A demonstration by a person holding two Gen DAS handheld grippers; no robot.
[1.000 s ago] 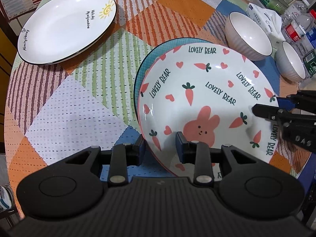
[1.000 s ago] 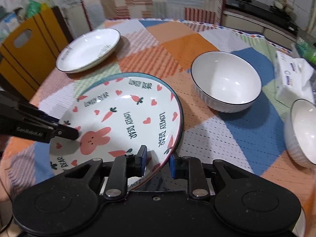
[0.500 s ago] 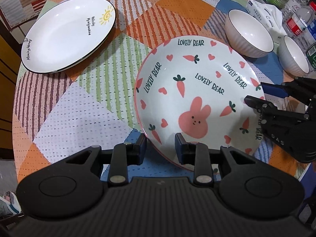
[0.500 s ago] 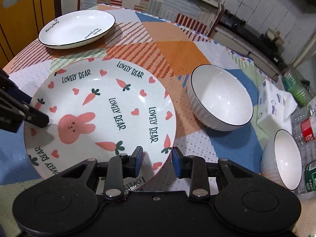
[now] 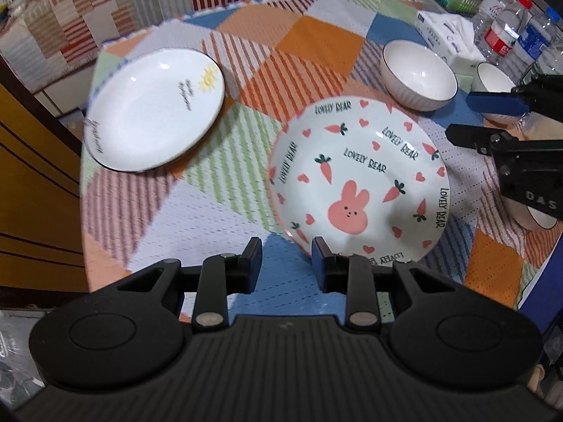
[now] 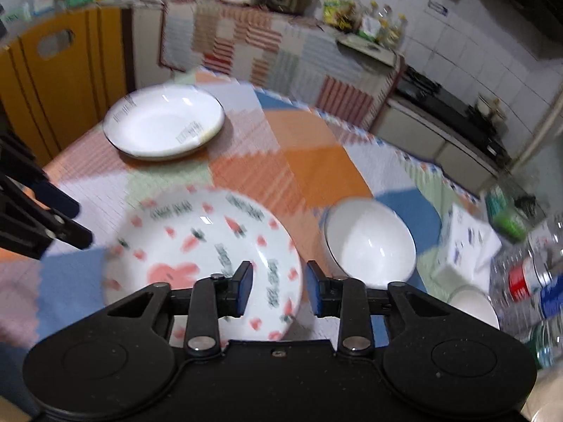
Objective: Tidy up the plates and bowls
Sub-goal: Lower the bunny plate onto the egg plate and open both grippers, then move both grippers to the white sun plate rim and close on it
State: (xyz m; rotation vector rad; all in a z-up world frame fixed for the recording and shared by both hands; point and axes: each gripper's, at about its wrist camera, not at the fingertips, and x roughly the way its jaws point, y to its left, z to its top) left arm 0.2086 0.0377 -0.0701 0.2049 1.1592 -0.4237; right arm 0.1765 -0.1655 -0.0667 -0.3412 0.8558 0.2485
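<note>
Two plates (image 5: 359, 183) (image 5: 155, 109), two bowls (image 5: 418, 75) (image 5: 496, 77), both grippers (image 5: 286, 258) (image 6: 279, 286) parted, empty

Your rabbit plate (image 5: 359, 183) is glazed ceramic, glossy enough to catch highlights, as is the white sun plate (image 5: 155, 109). The nearer white bowl (image 5: 418, 75) has a smooth shiny inside and a ribbed outer wall. Under them you have a patchwork tablecloth (image 5: 218, 190) of matt woven cloth with a dotted mesh texture. Your left gripper (image 5: 286, 263) is matt black plastic with round metal pins. The water bottles (image 5: 506, 28) look like clear plastic.
</note>
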